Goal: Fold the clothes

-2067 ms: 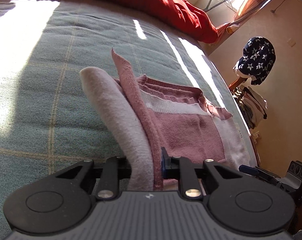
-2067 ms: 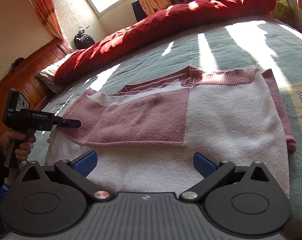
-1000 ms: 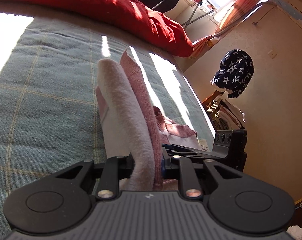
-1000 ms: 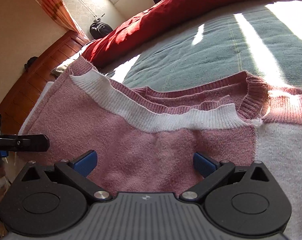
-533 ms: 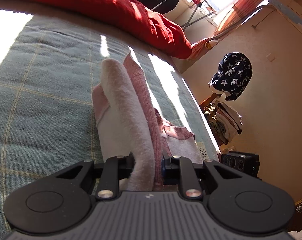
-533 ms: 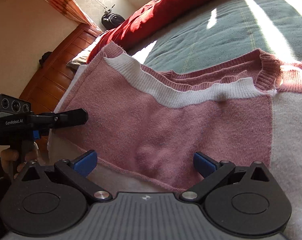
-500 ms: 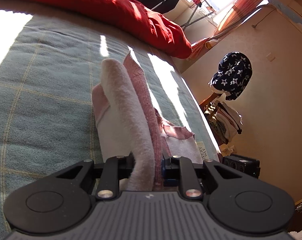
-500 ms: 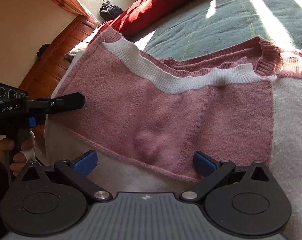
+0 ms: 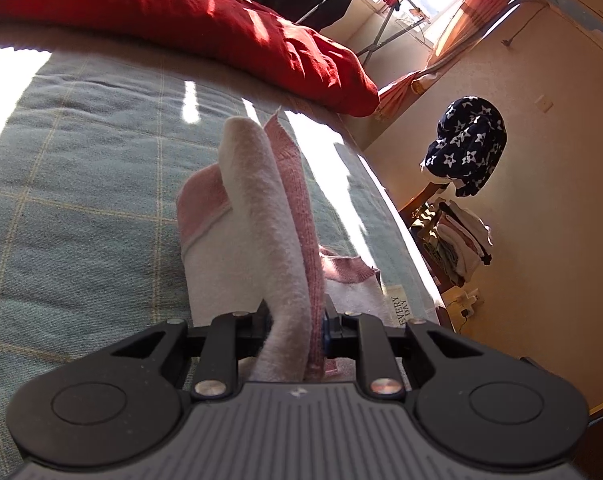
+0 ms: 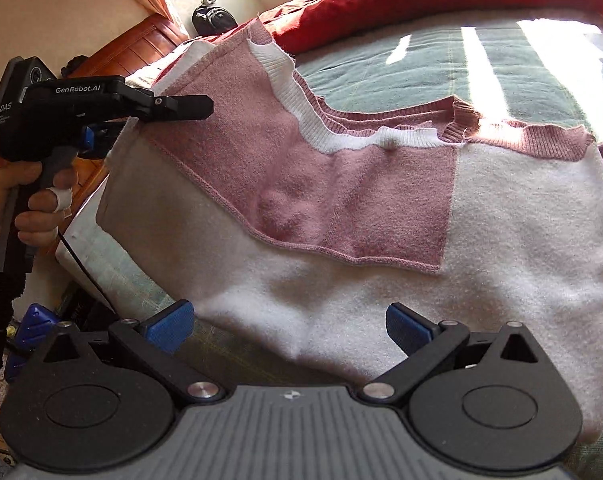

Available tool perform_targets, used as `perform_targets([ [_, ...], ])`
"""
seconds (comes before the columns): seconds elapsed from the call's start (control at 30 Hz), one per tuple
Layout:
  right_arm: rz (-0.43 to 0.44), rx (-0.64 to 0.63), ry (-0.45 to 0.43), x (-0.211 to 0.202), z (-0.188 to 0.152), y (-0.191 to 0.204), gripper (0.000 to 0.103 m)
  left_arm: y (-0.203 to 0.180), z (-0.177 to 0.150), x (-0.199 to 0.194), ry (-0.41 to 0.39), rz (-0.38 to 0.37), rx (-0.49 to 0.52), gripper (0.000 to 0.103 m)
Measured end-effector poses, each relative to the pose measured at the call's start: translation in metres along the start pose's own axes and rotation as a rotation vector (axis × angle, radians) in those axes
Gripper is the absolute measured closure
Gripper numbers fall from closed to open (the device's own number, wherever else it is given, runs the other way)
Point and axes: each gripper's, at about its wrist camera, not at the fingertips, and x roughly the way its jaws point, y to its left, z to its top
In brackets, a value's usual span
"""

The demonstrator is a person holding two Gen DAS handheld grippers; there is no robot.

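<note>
Bedroom, sunlit; bed with green checked blanket [image 9: 81, 168], red duvet [image 9: 181, 12] along its far side. Sweater [image 10: 341, 200], pink and white: spread on the blanket, one side lifted off the bed. Left gripper [image 9: 295, 332]: fingers closed tight on a doubled fold of the sweater, which stands up between them; seen from the right wrist view, it holds the raised edge in the air, gripped by a hand [image 10: 37, 200]. Right gripper [image 10: 289, 326]: fingers wide apart, holding nothing, just above the sweater's near white hem. Star-patterned navy garment [image 9: 465, 144] hangs by the wall.
</note>
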Motion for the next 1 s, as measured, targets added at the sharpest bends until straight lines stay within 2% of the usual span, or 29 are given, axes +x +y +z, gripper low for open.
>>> perform_targets([
  [0.47, -0.032, 0.107, -0.128, -0.057, -0.020, -0.032, 0.000, -0.043, 0.010, 0.022, -0.014, -0.010, 0.001, 0.084],
  [1.0, -0.056, 0.291, -0.247, -0.110, -0.049, -0.086, 0.000, -0.096, 0.013, 0.088, 0.045, -0.047, 0.017, 0.084],
])
